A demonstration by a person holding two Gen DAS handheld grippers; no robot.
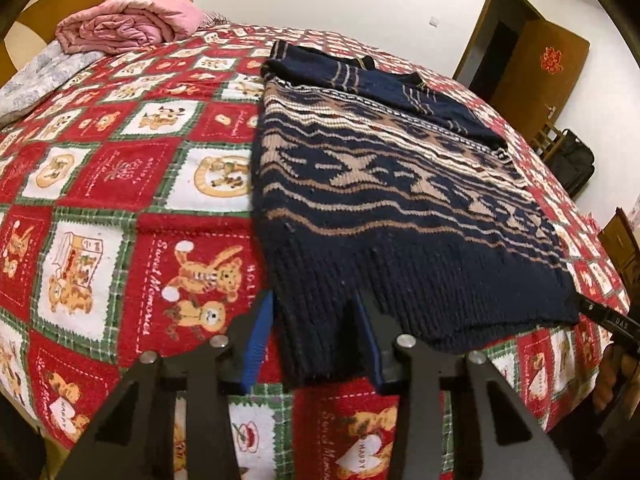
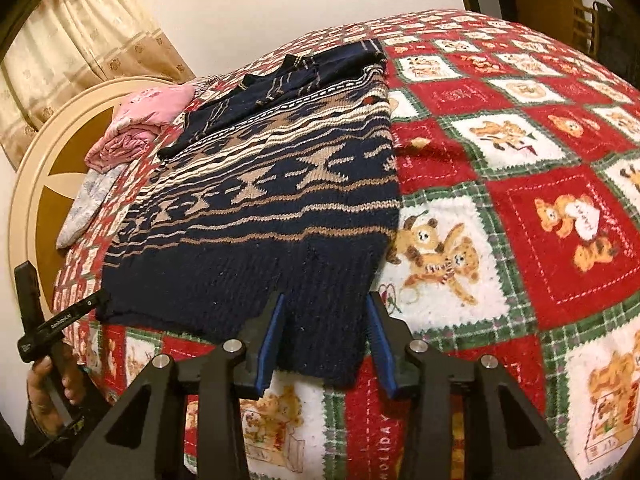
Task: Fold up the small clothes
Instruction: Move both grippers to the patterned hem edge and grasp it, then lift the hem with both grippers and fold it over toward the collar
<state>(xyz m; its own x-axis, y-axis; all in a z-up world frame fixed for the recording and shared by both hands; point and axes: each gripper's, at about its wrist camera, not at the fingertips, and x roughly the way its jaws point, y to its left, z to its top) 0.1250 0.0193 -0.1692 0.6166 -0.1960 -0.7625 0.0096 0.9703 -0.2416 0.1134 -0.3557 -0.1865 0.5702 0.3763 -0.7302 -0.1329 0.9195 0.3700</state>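
Note:
A navy knit sweater (image 1: 400,200) with beige and white bands lies flat on the bed, its sleeves folded across the far end. My left gripper (image 1: 313,296) stands at the near left corner of the hem; its blue pads (image 1: 258,336) press a strip of the ribbed hem from both sides. In the right wrist view the same sweater (image 2: 272,200) has its near right corner between the pads (image 2: 378,336) of my right gripper (image 2: 326,296), which also bear on the knit. Each view shows the other gripper at the far hem corner: (image 1: 612,322), (image 2: 52,320).
A red, white and green bear-print blanket (image 1: 120,168) covers the bed. A folded pink quilt (image 1: 128,20) and a grey pillow (image 2: 86,204) lie by the round headboard (image 2: 48,152). A brown door (image 1: 540,64), a chair and a black bag (image 1: 576,160) stand beyond the bed.

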